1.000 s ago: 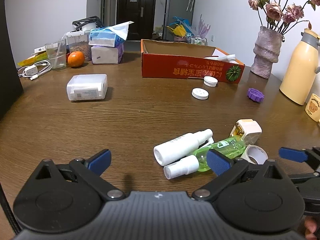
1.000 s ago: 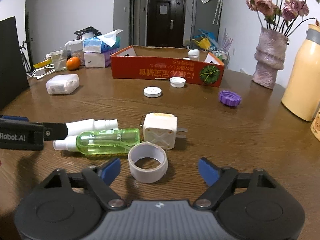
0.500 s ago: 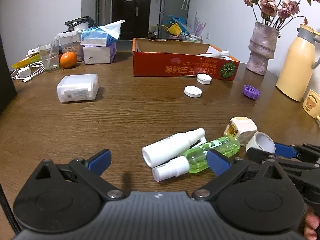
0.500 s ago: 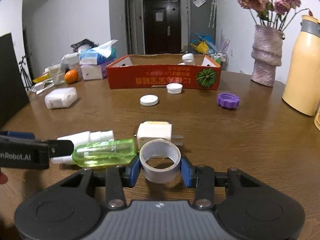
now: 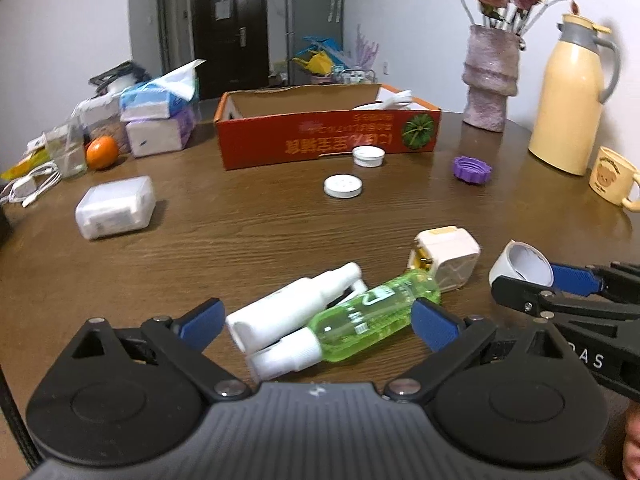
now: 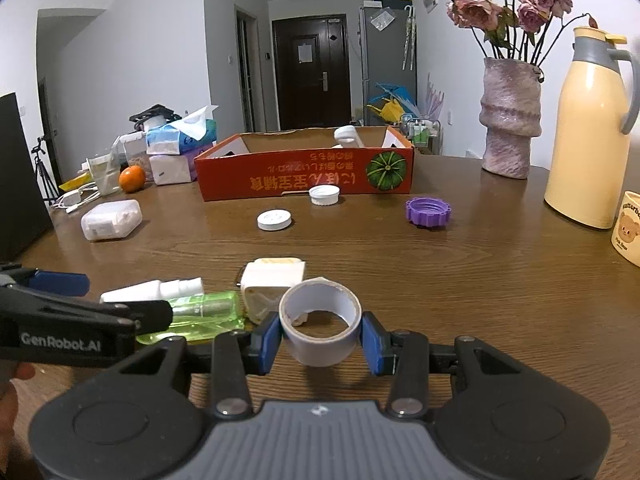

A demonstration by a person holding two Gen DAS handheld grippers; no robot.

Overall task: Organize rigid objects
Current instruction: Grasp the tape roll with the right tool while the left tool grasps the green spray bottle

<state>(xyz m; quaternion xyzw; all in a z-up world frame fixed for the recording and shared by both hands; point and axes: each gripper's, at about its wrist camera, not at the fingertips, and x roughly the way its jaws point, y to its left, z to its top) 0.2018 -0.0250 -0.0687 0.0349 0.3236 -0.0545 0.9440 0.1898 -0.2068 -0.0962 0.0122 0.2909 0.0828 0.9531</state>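
Dark brown wood-grain surface (image 6: 460, 280), round-edged, cluttered.

Writing: the left gripper's (image 5: 316, 322) arm, seen from the right wrist view, reads "GenRobot.AI". In the left wrist view the right gripper's arm shows the letters "DAS". Red cardboard box (image 6: 304, 174) carries yellow characters printed upside down, unreadable to me, plus a green pumpkin picture. Cream mug (image 6: 628, 232) has a bear picture and small lettering too cut off to read. Green bottle label: white marks, not legible.

Task item: roll of tape (image 6: 320, 326), white to pale lilac, cardboard-coloured inner edge, hollow core open upward. It sits between the blue pads of the right gripper (image 6: 320, 338), both pads pressing its sides; the jaws are clenched on it, having just closed around it. The roll looks raised a little off the wood, near the front edge, just right of the white plug adapter (image 6: 272, 286).

Left gripper: jaws spread wide, nothing between the pads touching them; the two spray bottles lie just ahead of the gap.

Counts:
- spray bottles, 2: one white (image 5: 296, 306), one clear green (image 5: 360, 326), side by side and touching
- loose caps, 3: two white (image 6: 274, 219) (image 6: 324, 195), one purple ribbed (image 6: 428, 212)
- plug adapter, 1
- white plastic case (image 6: 112, 220), 1
- orange (image 6: 131, 179), 1
- vase with pink flowers (image 6: 510, 136), 1
- cream thermos jug (image 6: 592, 132), 1
- tissue packs stacked, 2 (image 6: 180, 152)
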